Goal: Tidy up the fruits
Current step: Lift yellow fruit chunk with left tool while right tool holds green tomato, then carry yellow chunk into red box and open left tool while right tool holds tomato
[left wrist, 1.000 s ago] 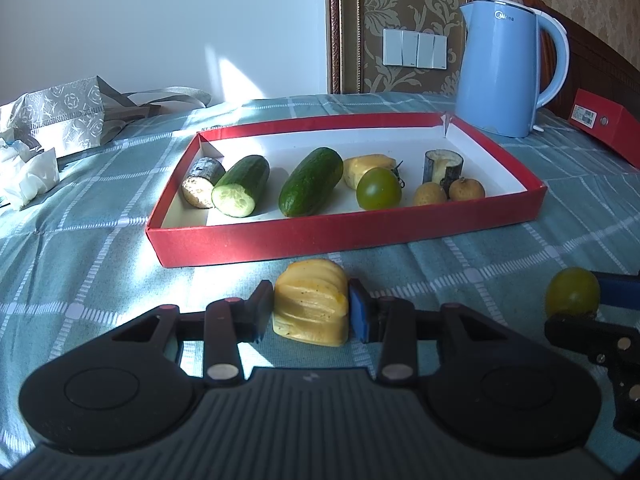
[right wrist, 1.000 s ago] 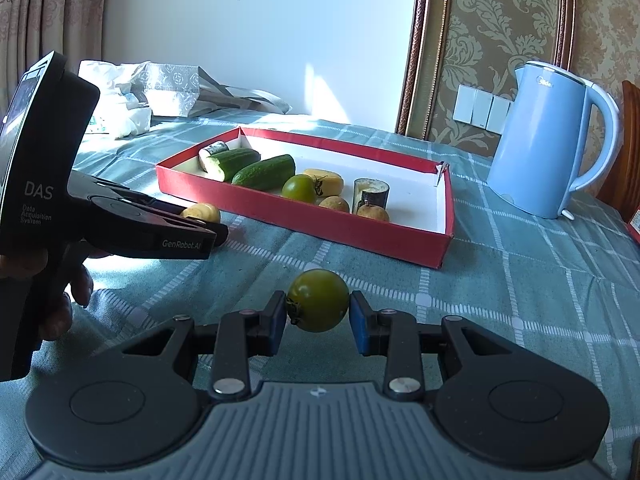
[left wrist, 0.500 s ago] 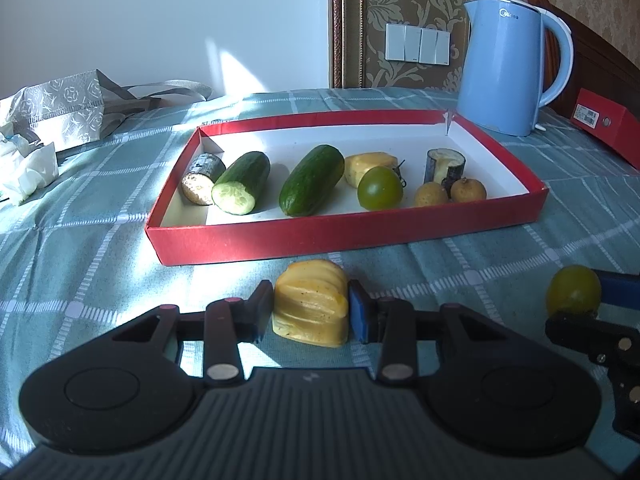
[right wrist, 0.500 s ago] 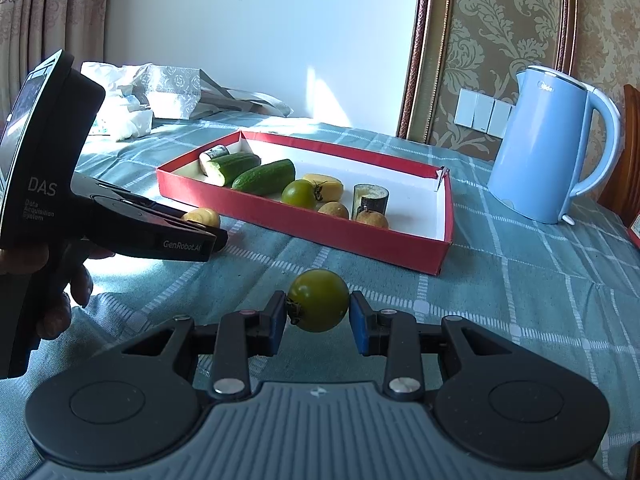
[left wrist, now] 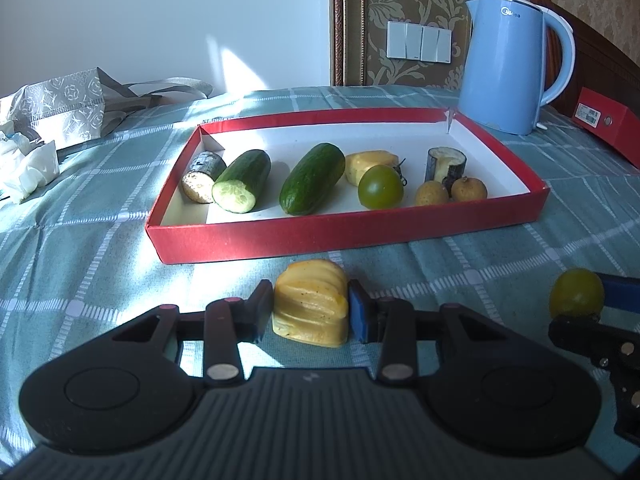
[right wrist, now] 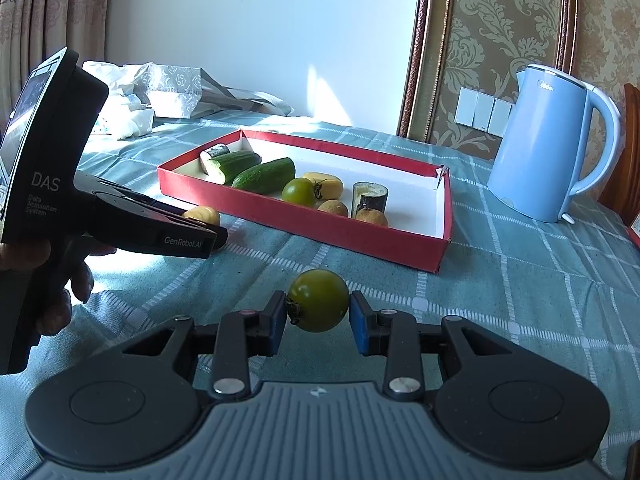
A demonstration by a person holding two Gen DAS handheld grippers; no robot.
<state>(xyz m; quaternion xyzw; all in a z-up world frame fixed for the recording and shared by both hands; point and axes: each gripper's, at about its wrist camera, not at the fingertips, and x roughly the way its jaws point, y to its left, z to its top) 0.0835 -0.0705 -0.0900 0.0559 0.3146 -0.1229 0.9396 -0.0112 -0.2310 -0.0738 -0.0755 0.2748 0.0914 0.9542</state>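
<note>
Two grippers, each holding one fruit, in front of the red tray (left wrist: 352,232).
Left gripper (left wrist: 310,308) is clamping the yellow fruit piece (left wrist: 310,304); right gripper (right wrist: 318,312) is pinching the green tomato (right wrist: 319,300), both just short of the tray.

1. Red box (left wrist: 608,120), far right of the left tool: cut off by the frame edge.
2. Yellow fruit piece (right wrist: 202,215), in the left tool's grip: mostly hidden behind its finger.
3. Label print on the red box: too small to read.

A box (left wrist: 344,236) is set on the table (left wrist: 80,216). A kettle (left wrist: 508,60) is placed behind it at two o'clock, a bag (left wrist: 68,108) at ten o'clock. Two cucumbers (left wrist: 312,178) are laid inside.
</note>
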